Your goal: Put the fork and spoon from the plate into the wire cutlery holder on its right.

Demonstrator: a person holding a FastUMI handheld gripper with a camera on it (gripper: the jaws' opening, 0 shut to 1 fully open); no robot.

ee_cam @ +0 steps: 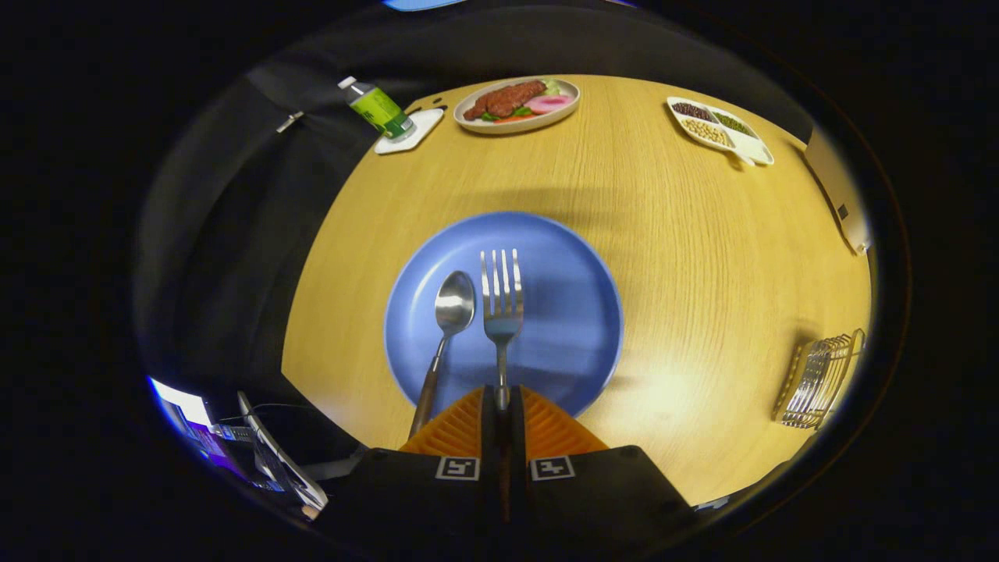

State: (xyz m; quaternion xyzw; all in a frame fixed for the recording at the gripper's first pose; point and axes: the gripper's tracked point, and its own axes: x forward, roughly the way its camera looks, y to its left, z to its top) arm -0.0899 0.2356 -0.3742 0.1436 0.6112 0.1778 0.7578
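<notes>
Tongs clenched on fork handle over blue plate; spoon lies just left. Wire cutlery holder stands well right on bench, path unobstructed.

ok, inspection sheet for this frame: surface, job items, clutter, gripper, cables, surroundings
Surface: round wooden table, bare around the plate.
Job's things: blue plate just ahead of the fingers; fork and spoon lie on it side by side, heads pointing away, spoon to the fork's left. Wire cutlery holder stands off to the plate's right, nothing seen in it.
Clutter: bottle on a white coaster, food plate, divided dish of beans, all at the far side.
Gripper: gripper shut on fork, fingers closed on its handle.
Cables: thin cable beside the table, near the screens.
Surroundings: black cloth wall; lit screens low beside the table.
</notes>
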